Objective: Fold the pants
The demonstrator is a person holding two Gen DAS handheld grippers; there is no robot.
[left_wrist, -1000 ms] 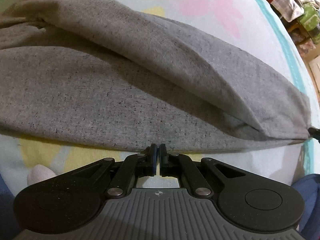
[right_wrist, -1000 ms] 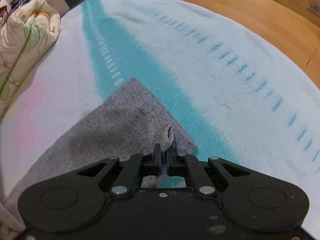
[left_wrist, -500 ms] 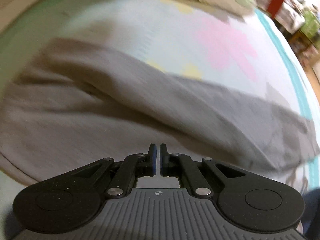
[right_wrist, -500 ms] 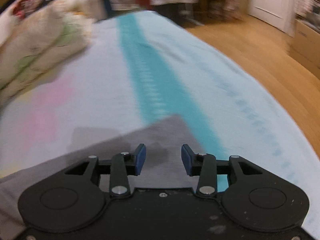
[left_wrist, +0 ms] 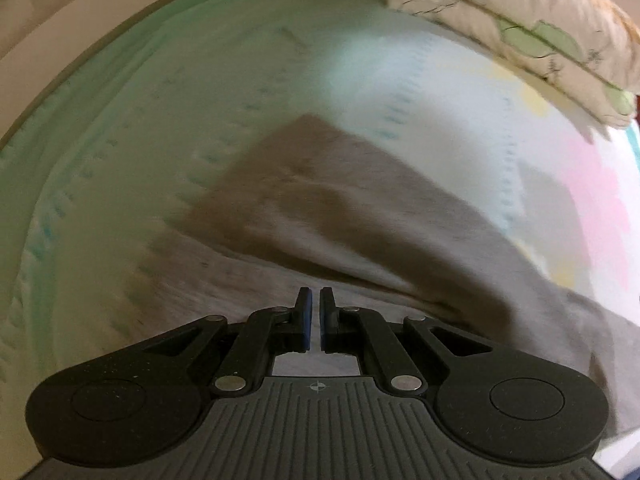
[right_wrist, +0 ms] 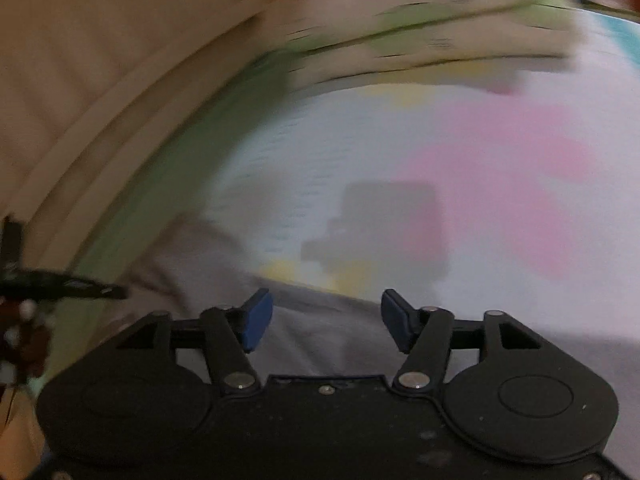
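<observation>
While both views are pretty smeared with motion blur, you can still make out the basics. The left gripper (left_wrist: 314,312) has its blue pads pinched nearly together with only a thin slit between them and nothing caught in there, hovering above the grey pants (left_wrist: 360,240), which lie spread on the pastel bedsheet (left_wrist: 120,160). One layer of the pants is doubled over the other. A folded floral quilt (left_wrist: 520,20) sits at the far edge. The right gripper (right_wrist: 326,316) is spread wide, holding nothing, with a bit of grey pants (right_wrist: 320,344) fabric right under it. No readable writing or logos anywhere, just a tiny crosshair mark on the left gripper's body.
</observation>
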